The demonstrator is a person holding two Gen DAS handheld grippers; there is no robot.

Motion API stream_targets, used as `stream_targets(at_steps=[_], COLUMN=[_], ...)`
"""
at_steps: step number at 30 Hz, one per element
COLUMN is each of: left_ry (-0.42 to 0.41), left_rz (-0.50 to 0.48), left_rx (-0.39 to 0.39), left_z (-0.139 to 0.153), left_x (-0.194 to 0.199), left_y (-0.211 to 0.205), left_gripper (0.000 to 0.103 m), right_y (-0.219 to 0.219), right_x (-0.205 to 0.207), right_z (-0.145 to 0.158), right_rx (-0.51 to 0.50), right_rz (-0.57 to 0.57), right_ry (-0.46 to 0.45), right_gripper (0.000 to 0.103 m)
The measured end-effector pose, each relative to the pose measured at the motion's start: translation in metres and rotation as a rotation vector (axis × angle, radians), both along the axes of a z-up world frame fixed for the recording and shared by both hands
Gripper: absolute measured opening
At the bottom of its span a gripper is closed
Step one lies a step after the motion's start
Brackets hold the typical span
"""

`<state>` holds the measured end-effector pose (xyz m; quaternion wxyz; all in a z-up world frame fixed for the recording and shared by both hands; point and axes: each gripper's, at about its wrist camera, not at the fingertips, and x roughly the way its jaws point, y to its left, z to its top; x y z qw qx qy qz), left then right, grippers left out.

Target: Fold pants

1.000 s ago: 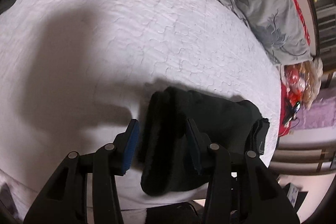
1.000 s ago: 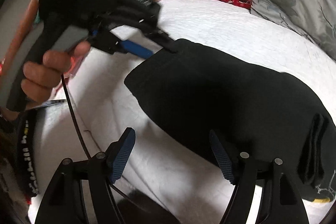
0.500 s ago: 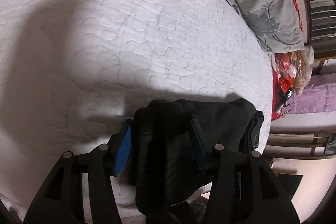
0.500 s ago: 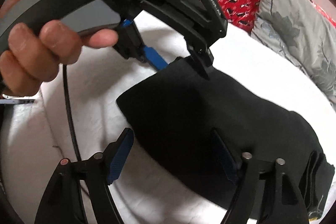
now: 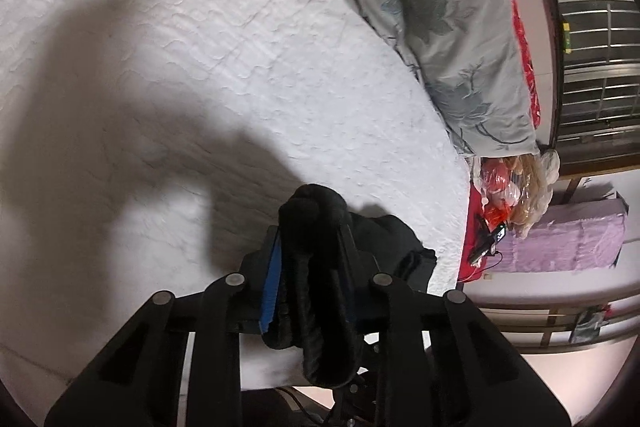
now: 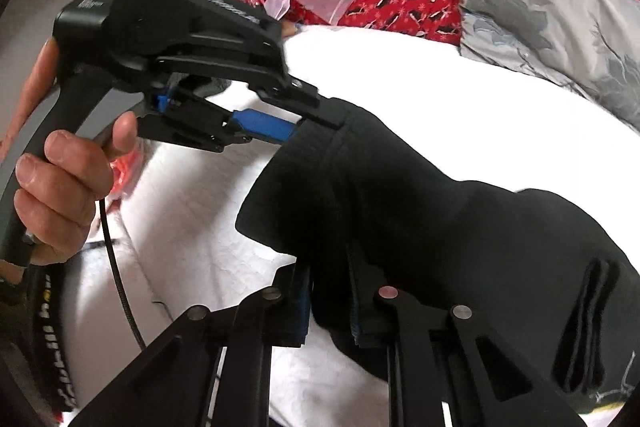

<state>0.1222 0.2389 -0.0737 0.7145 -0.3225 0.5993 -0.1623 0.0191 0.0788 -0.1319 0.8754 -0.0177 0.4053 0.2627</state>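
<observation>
A home bedroom: a white quilted bed point(image 5: 200, 67), a grey floral pillow point(image 5: 452, 27), a barred window point(image 5: 600, 67).

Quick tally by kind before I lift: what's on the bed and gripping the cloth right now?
Black pants: 1
Hand-held grippers, both shut on the pants: 2, left, right
Grey flowered pillow: 1
White quilt: 1
Total: 5

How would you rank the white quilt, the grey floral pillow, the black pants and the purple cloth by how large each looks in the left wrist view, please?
1. white quilt
2. grey floral pillow
3. black pants, though they look enlarged by nearness to the camera, so this place is unsure
4. purple cloth
</observation>
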Motion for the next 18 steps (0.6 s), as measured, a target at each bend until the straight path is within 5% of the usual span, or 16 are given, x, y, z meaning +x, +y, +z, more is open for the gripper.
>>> stream_targets(at_steps=[6,12,16,18], left_ry=[-0.015,-0.010,0.044,0.083], left_rz=[-0.017,-0.054,-0.074,-0.071], left_rx=[-0.020,0.126,0.213,0.213], left_z=[0.019,0.023,0.005,-0.008], left_x=[-0.012,-0.006,0.004,0.006], left_y=[-0.036,-0.058,-0.047,-0.036], left_gripper=[0.020,0.020,0.038,0.038], right_y=[-0.030,-0.050,-0.039,-0.030], right_x=[-0.014,-0.007,0.001,0.003], right_z=[0.018,0.008,-0.004,-0.010], right_rx=[0.071,0.086,0.115,0.138], right_rz=[-0.023,-0.028,-0.002,0.016], right_ry=[-0.003,0.057,0.103,0.135], right_gripper=[0.013,0.013,0.017,0.025])
